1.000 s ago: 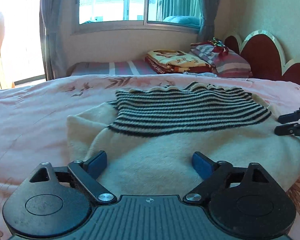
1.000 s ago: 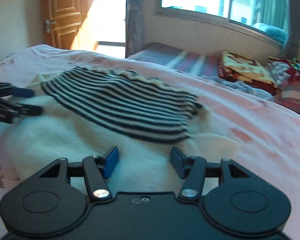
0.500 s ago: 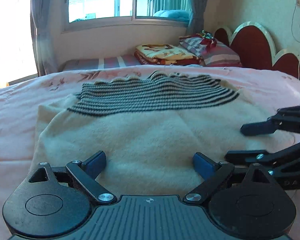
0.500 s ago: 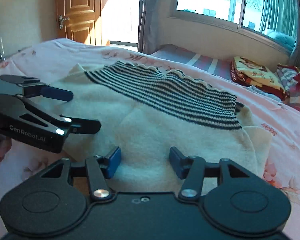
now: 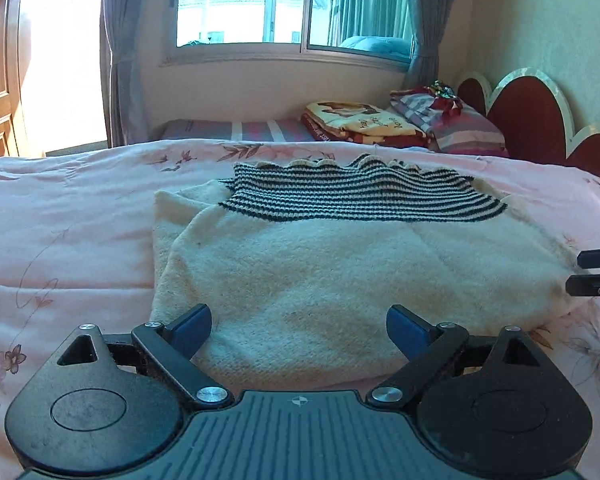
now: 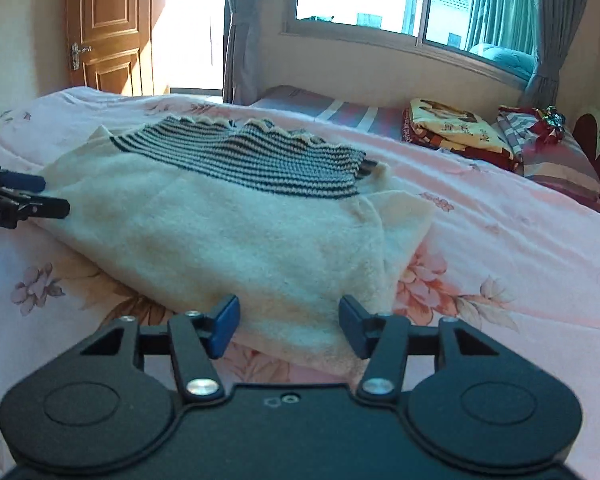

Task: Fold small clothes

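A small cream knit garment (image 5: 312, 276) with a black-and-cream striped band (image 5: 364, 196) at its far end lies folded on the pink floral bedspread (image 5: 60, 220). It also shows in the right wrist view (image 6: 228, 232), striped band (image 6: 252, 160) away from me. My left gripper (image 5: 299, 330) is open and empty, just above the garment's near edge. My right gripper (image 6: 288, 326) is open and empty over the garment's near corner. Each gripper shows at the edge of the other's view, the right one (image 5: 596, 274) and the left one (image 6: 24, 196).
A second bed with a striped mattress (image 5: 236, 130), folded blankets (image 5: 360, 122) and pillows (image 5: 460, 124) stands beyond, under the window. A red scalloped headboard (image 5: 540, 120) is at the right. A wooden door (image 6: 108, 28) is at the far left.
Both grippers have drawn apart and back toward the garment's near edge. The right gripper, close beside the left half a second ago, now sits at the far right. The garment lies still.
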A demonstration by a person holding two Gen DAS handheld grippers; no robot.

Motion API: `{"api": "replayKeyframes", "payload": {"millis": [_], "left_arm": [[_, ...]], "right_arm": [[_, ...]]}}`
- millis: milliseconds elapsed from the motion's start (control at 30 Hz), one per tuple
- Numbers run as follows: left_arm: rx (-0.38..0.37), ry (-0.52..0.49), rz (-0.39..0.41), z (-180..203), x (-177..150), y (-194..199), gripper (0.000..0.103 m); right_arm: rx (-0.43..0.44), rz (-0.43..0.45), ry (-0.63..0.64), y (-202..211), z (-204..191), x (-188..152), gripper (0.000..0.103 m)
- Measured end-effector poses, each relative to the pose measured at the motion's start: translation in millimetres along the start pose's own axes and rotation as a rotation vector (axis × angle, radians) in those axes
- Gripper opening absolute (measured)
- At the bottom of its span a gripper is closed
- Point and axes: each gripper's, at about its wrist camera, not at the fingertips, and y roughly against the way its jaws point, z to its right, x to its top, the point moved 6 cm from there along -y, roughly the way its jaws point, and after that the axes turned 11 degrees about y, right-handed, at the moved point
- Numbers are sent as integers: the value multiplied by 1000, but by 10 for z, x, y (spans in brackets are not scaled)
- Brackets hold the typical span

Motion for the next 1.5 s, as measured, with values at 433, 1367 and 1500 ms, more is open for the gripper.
{"api": "replayKeyframes", "payload": {"millis": [433,1367,1500], "left_arm": [[41,0,-78,-2,-18,-93,94],[-37,655,-41,-572,-390,459,63],[-92,834,24,-699,-480,333,61]], "right_arm": [[23,-105,-39,-149,49,-133,56],[106,-28,-185,226,16,110,45],[128,-31,-184,190,-104,142,42]]}}
